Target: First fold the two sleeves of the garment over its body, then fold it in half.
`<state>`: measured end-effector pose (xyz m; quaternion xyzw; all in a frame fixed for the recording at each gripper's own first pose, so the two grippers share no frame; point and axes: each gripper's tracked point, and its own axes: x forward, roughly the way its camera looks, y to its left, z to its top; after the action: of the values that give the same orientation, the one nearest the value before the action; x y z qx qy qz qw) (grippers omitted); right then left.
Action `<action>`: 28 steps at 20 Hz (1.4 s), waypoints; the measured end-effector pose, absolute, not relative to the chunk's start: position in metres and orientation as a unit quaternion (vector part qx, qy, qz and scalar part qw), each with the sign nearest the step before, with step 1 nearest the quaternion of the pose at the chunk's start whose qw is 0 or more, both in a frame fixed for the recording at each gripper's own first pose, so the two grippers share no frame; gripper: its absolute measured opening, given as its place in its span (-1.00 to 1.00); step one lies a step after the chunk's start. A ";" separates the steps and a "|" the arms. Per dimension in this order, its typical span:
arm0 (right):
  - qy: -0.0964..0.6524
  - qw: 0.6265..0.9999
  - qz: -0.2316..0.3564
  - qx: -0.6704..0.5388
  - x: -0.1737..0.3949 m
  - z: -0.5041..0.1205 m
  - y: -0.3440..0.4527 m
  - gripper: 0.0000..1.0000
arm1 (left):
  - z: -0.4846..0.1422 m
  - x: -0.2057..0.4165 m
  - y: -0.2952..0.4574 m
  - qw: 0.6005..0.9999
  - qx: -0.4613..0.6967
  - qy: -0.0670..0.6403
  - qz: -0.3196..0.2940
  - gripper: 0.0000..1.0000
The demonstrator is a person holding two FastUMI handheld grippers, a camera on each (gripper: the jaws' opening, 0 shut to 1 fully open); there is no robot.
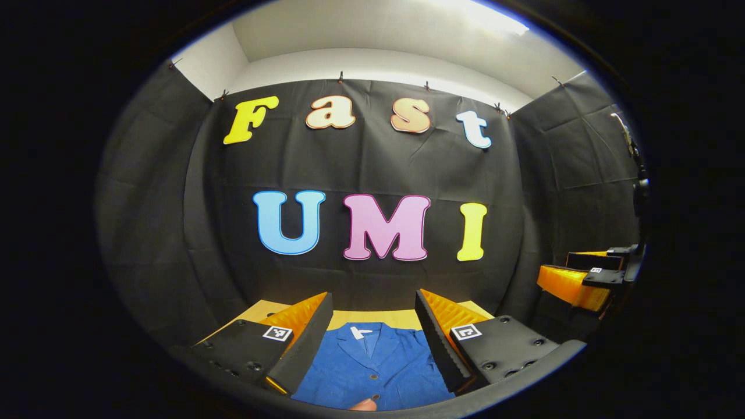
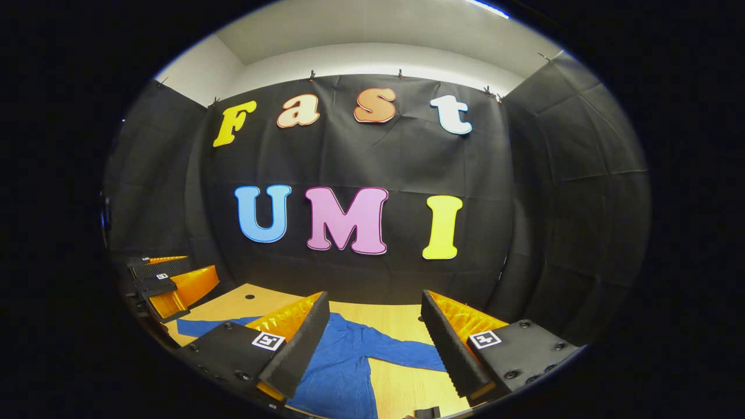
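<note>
Blue garment (image 1: 372, 366) between parted fingers (image 1: 302, 343)
</note>
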<state>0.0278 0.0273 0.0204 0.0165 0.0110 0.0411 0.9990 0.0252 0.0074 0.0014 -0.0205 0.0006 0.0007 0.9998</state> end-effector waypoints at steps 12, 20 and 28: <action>0.003 0.999 0.038 0.018 0.019 0.026 0.027 0.68 | 0.004 0.013 0.006 1.000 -0.006 -0.001 0.001 0.63; 0.003 1.000 0.028 0.008 0.021 0.014 0.025 0.68 | 0.003 0.010 0.020 1.000 -0.005 -0.006 0.002 0.63; 0.038 0.999 -0.003 -0.018 0.042 -0.031 -0.022 0.72 | -0.015 0.016 0.053 1.000 -0.010 0.007 0.011 0.63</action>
<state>0.0425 -0.0219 -0.0307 -0.0181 0.0383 -0.0029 0.9991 0.0160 0.0529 -0.0147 -0.0104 0.0075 0.0108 0.9999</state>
